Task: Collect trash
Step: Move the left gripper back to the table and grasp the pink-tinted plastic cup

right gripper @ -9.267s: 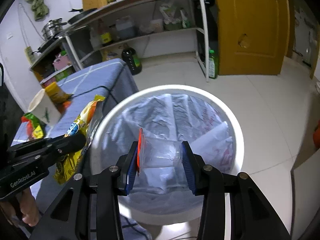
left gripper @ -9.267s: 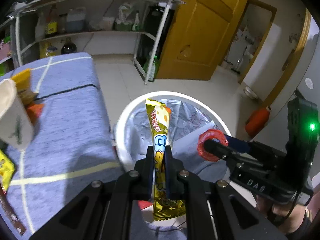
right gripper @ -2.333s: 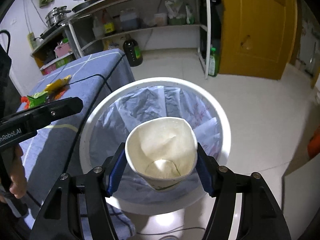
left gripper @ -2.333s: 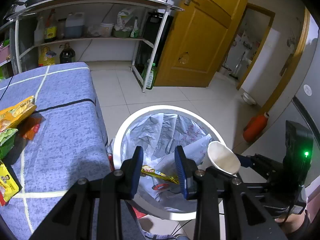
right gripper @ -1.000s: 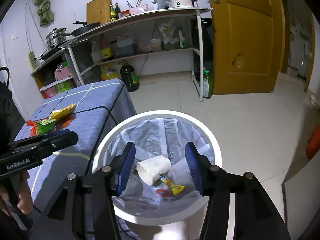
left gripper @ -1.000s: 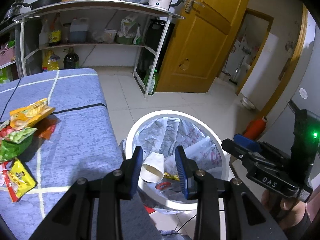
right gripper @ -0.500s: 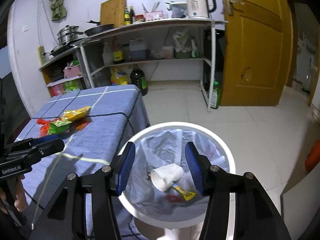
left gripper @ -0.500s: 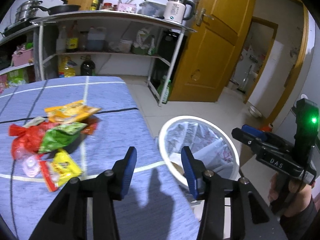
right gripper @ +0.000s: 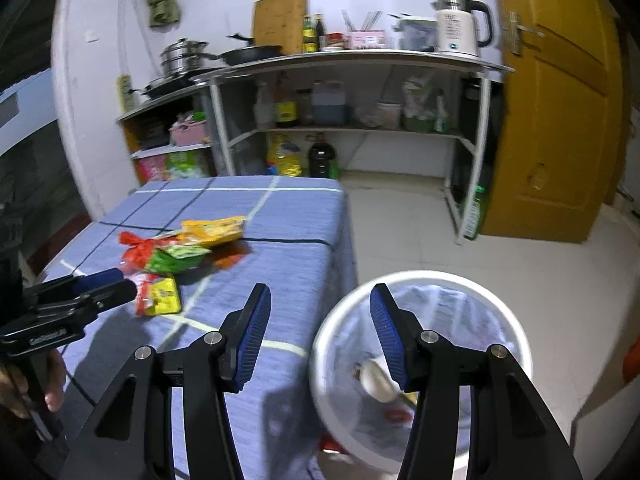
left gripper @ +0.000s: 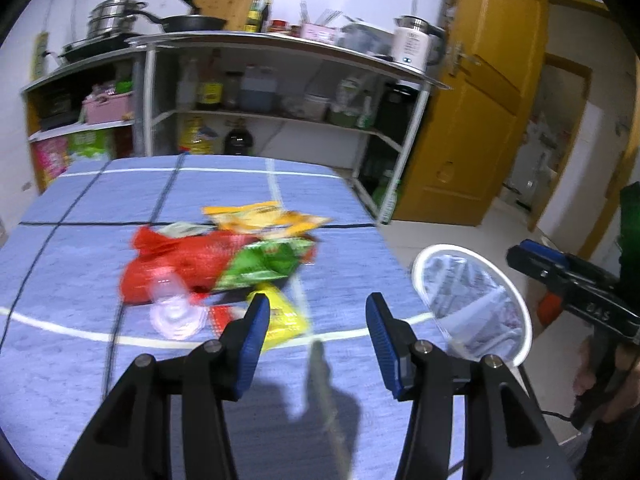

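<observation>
The left gripper (left gripper: 316, 316) hangs over the near half of the table (left gripper: 80, 380), which is covered by a blue cloth with light and dark grid lines. Its jaws have just been opening; they stand apart with nothing between them. The right gripper (right gripper: 320, 320) is likewise released and empty, and it hangs over the table's right edge, with one finger over the cloth and the other over the trash bin (right gripper: 516, 332).

The remaining trash lies in one cluster near the middle of the table. It consists of:
- a yellow-orange wrapper (left gripper: 264, 218) at the far side of the cluster;
- a red bag (left gripper: 176, 260) at the left;
- a green packet (left gripper: 268, 264) touching the red bag on its right;
- a clear plastic piece (left gripper: 174, 312) at the near-left side;
- a small yellow sachet (left gripper: 286, 316) at the near side, just past the left finger of the left gripper.

The white trash bin stands on the floor just beside the table's right edge. It is lined with a grey bag. A white paper cup (right gripper: 376, 378) and wrapper scraps lie at its bottom.
</observation>
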A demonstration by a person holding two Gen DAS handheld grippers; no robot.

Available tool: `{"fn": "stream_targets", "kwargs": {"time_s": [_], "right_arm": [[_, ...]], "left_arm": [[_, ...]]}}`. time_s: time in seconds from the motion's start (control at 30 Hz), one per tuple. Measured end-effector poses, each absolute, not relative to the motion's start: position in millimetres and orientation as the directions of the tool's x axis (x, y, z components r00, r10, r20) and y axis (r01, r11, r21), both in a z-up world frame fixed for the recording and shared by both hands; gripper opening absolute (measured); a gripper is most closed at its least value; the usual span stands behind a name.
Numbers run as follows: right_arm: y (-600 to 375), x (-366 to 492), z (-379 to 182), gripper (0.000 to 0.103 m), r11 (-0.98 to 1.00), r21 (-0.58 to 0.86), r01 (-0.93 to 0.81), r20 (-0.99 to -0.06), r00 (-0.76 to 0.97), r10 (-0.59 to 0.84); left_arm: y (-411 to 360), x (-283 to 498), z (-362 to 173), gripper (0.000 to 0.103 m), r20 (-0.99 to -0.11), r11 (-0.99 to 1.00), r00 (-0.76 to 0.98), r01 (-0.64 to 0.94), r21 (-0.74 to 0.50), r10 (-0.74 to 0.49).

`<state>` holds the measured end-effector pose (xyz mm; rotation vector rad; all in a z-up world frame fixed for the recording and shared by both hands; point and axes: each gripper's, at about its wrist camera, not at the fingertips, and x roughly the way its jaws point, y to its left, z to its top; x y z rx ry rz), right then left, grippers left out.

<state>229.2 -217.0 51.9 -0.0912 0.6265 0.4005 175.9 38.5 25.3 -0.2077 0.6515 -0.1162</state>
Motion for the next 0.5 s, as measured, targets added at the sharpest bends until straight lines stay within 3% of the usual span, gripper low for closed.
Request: {"fn": "stream_targets", "kwargs": {"time_s": [0.27,0.5], "right_arm": [[-151,233,44,0.053,0.853,0.022,-0.522,-0.610,0.669,0.425],[-107,247,28,0.053,0.807,0.039,-0.590,-0.652,0.597,0.468]], "left_arm": [[97,171,16,0.052,-0.603,0.967,0.793,-0.072,-0.245,-0.093],[116,181,3,0.052,-0.638,0.965,0.764,-0.085,-0.248,-0.096]]}}
